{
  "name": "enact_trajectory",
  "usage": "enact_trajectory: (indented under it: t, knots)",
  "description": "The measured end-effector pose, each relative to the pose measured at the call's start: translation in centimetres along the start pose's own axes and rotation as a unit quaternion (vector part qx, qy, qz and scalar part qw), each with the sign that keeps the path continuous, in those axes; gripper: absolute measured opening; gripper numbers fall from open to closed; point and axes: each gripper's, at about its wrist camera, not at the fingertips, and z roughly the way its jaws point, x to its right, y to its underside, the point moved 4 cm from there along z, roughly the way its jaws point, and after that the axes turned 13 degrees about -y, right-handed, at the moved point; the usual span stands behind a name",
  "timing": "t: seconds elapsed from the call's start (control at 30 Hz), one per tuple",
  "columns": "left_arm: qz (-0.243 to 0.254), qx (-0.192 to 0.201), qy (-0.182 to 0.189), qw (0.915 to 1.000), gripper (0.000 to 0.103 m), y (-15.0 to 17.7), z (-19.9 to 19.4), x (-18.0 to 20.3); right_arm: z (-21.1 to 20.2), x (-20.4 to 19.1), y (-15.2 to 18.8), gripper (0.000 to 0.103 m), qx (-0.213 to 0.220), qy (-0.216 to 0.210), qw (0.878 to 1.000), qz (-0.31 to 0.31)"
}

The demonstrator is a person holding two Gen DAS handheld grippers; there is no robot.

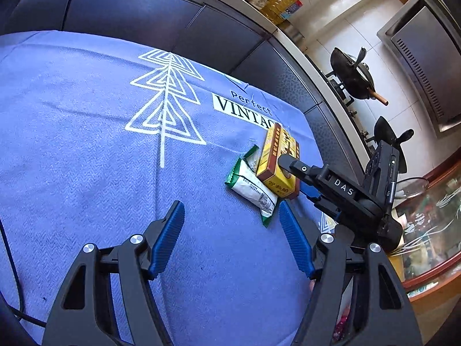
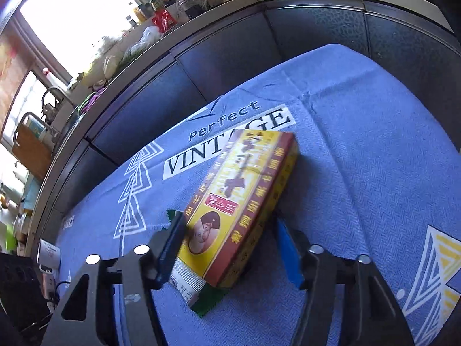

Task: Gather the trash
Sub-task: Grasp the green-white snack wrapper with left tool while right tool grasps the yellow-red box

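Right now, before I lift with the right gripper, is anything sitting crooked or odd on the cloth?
Yes. The yellow box is not flat: its near end rests on the green-and-white wrapper, so it sits tilted. The right gripper straddles that end, jaws not closed on it. Nothing looks spilled or torn.

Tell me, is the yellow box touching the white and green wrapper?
Touching. In the left wrist view the yellow box lies tilted with its lower edge resting on the white and green wrapper; no gap shows between them.
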Motion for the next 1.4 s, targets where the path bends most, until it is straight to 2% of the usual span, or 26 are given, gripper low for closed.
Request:
enact_trajectory:
  t: [0.03,0.1,0.33,0.5,0.6,0.73,0.77,0.8,0.87,0.9,0.93,0.97,1.0,1.03,1.17,1.2,1.27,1.37,1.4]
  knots:
    - [0.001,0.000,0.000,1.0000,0.066,0.1,0.1,0.1,-0.3,0.2,0.0,0.045,0.001,-0.007,1.000,0.005]
    - [0.002,-0.002,-0.004,1.0000,0.066,0.3,0.4,0.1,-0.9,0.3,0.1,0.039,0.007,-0.015,1.000,0.005]
    - [0.008,-0.012,-0.011,0.9998,0.066,-0.1,1.6,0.9,-4.6,-0.2,0.6,0.025,0.027,-0.041,0.999,-0.015]
    - [0.044,-0.015,-0.034,0.9983,0.069,-0.2,2.9,3.1,-9.8,1.2,1.1,0.024,0.072,-0.056,0.996,0.000]
    - [0.066,-0.031,-0.040,0.9966,0.073,-0.1,4.5,4.9,-12.1,3.7,2.3,0.023,0.074,-0.070,0.994,0.038]
    - [0.071,-0.024,-0.055,0.9956,0.077,-0.8,5.9,7.0,-13.4,7.0,4.8,0.023,0.061,-0.088,0.990,0.091]
    - [0.075,-0.019,-0.065,0.9949,0.074,-1.1,6.3,7.6,-13.6,7.7,5.4,0.023,0.058,-0.090,0.989,0.097]
    - [0.082,-0.017,-0.074,0.9937,0.066,-1.2,6.8,8.1,-13.6,8.0,5.8,0.019,0.056,-0.090,0.990,0.098]
    - [0.109,-0.014,-0.101,0.9888,0.024,-1.4,7.9,9.1,-13.6,8.7,6.7,0.020,0.047,-0.069,0.992,0.098]
    - [0.120,-0.005,-0.112,0.9864,0.018,-1.5,8.3,9.5,-13.5,9.1,7.0,0.031,0.044,-0.061,0.992,0.101]
    - [0.125,-0.014,-0.098,0.9872,0.009,-1.5,8.8,9.9,-13.6,9.4,7.3,0.046,0.042,-0.056,0.992,0.101]
    - [0.126,-0.014,-0.097,0.9872,0.008,-1.4,8.9,10.2,-13.8,9.5,7.4,0.052,0.049,-0.057,0.992,0.098]
    - [0.130,-0.012,-0.101,0.9864,0.008,-1.5,9.0,10.4,-14.1,9.3,7.4,0.066,0.056,-0.050,0.993,0.091]
    - [0.134,-0.011,-0.102,0.9856,0.007,-1.3,9.0,10.6,-14.5,9.0,7.5,0.075,0.062,-0.039,0.994,0.079]
    - [0.126,-0.021,-0.076,0.9889,0.004,-0.5,8.6,10.6,-14.1,6.4,7.2,0.079,0.063,-0.003,0.998,0.007]
    - [0.124,-0.022,-0.071,0.9895,0.004,-0.4,8.5,10.6,-13.6,5.7,7.2,0.083,0.057,0.003,0.998,-0.009]
    - [0.124,-0.024,-0.068,0.9896,0.004,0.4,7.9,10.3,-12.1,4.5,7.8,0.083,0.037,0.022,0.998,-0.042]
    - [0.114,-0.030,-0.055,0.9914,0.004,1.7,6.4,9.2,-10.1,3.8,9.3,0.084,0.010,0.075,0.993,-0.095]
    - [0.111,-0.029,-0.048,0.9922,0.003,2.1,5.7,8.9,-9.9,3.4,9.8,0.084,0.014,0.093,0.988,-0.121]
